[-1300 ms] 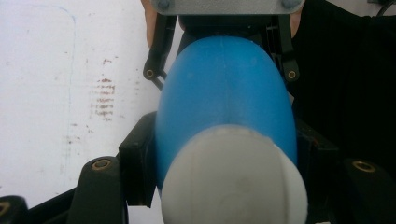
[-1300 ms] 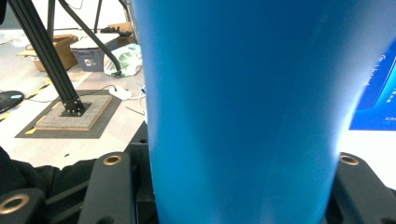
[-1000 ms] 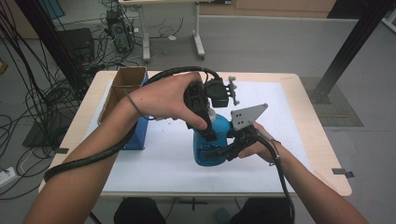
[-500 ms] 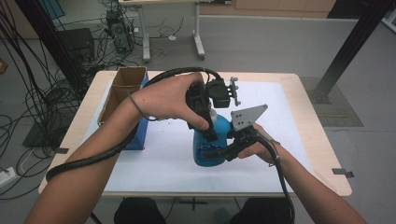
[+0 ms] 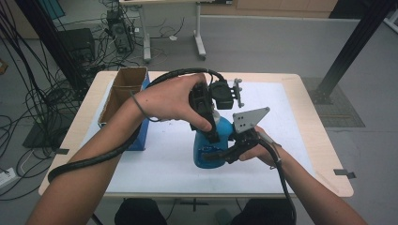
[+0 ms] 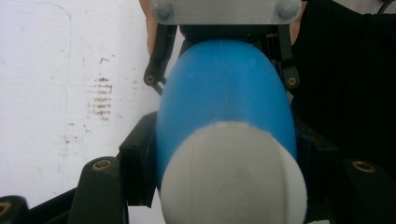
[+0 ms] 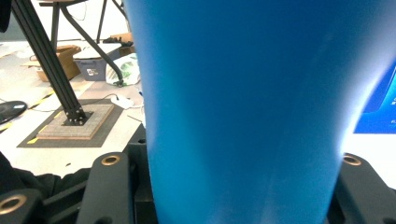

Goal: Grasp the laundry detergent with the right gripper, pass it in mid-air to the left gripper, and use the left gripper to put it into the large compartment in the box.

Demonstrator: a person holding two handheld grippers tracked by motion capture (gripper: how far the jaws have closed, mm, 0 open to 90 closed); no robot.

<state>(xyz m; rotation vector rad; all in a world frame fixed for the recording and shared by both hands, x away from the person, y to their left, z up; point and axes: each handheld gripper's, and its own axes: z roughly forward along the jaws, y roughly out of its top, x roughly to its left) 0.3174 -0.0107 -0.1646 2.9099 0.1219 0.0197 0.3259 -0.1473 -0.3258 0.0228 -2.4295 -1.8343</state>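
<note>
High view: a person sits at the near edge of a light wooden table (image 5: pixel 319 154) covered by a white sheet. A blue plastic bottle with a pale cap (image 5: pixel 210 145) stands upright near the middle of the table, slightly toward the near edge. The left gripper (image 5: pixel 212 133) comes down from above and is clamped on the bottle's upper part. The right gripper (image 5: pixel 217 154) comes in level from the right and is clamped on the bottle's lower body. An open brown cardboard box (image 5: pixel 123 89) sits by the table's left edge, well apart from the bottle.

Left gripper view: the camera looks down the bottle (image 6: pixel 224 98). The round pale cap (image 6: pixel 233 175) sits between the black jaws, which press the bottle on both sides just under the cap. The stained white sheet (image 6: pixel 56 84) lies below.

Right gripper view: the smooth blue wall of the bottle (image 7: pixel 243 107) stands between the black jaws, both closed against it.

Risk, as a judgement: both grips rest on smooth, curved, tapering plastic. If the upper hand twists or pulls at the cap, the lower jaws may slide round the body, so the bottle turns instead of the cap. Too hard a squeeze could dent the wall. If either grip lets go, the bottle could tip onto the sheet.
</note>
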